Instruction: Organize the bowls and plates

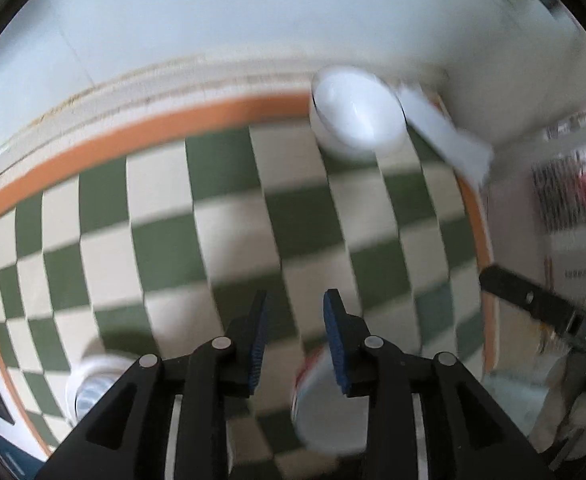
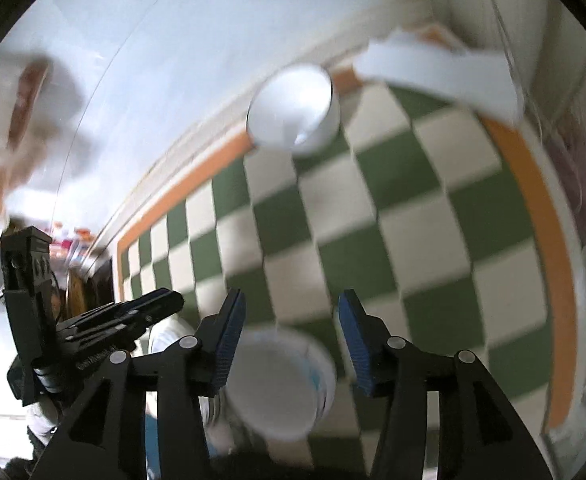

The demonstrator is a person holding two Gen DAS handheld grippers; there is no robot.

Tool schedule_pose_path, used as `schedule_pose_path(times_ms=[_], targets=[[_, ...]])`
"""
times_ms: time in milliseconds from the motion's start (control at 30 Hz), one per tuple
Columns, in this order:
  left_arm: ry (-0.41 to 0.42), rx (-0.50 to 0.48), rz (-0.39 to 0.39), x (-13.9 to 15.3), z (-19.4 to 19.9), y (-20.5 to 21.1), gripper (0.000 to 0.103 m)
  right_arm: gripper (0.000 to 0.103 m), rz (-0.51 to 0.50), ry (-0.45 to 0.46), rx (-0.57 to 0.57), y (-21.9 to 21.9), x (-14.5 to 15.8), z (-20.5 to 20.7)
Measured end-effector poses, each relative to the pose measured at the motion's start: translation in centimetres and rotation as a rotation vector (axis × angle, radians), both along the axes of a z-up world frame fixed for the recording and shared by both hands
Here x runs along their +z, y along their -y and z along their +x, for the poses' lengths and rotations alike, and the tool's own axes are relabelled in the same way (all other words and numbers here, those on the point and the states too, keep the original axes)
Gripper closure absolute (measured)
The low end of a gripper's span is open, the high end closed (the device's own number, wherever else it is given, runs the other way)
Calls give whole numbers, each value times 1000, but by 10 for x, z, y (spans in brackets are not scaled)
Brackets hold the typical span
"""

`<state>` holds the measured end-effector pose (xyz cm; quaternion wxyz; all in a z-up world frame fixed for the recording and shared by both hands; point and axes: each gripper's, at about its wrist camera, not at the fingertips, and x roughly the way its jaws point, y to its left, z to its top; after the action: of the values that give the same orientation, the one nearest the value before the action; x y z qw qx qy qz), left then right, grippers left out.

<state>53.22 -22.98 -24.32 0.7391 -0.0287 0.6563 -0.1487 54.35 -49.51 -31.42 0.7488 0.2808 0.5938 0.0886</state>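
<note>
Left wrist view: the left gripper [image 1: 295, 304] has its blue-padded fingers [image 1: 259, 328] a narrow gap apart, nothing between them, pads pressing on nothing. Below them lies the checked mat [image 1: 233, 220], green and cream with an orange border. A white bowl [image 1: 357, 114] sits at the mat's far edge, near its far right corner, mouth tilted toward the camera (blurred). A white cup with a reddish rim [image 1: 321, 408] lies on the mat's near side, just under the right finger. Another white bowl [image 1: 93, 384] sits at the mat's near left.

Right wrist view: the right gripper [image 2: 291, 316] stands about half open, empty. A white cup with blue marks [image 2: 281, 384] lies on the mat's [image 2: 413, 220] near side beneath the gap, untouched. That far-edge bowl [image 2: 293, 108] shows again, a white flat piece [image 2: 441, 76] just beside it. The other gripper shows beyond the mat's left edge.
</note>
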Motion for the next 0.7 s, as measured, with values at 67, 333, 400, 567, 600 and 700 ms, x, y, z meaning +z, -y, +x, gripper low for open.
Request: schedule_pose_path(times_ms=[67, 333, 400, 567, 600, 700], targets=[[6, 32, -6, -3, 34, 5, 77, 51, -6, 3, -7, 5, -5, 32], [-33, 56, -24, -39, 127, 40, 77, 51, -60, -28, -23, 16, -38, 124], [-55, 52, -30, -50, 138, 46, 78, 51, -73, -50, -16, 17, -50, 140], [-109, 22, -3, -83, 160, 66, 78, 51, -90, -102, -12, 18, -78, 165], [-116, 17, 2, -87, 163, 69, 78, 52, -89, -111, -13, 19, -83, 167], [-132, 4, 6, -102, 168, 73, 83, 68, -65, -133, -22, 20, -98, 170]])
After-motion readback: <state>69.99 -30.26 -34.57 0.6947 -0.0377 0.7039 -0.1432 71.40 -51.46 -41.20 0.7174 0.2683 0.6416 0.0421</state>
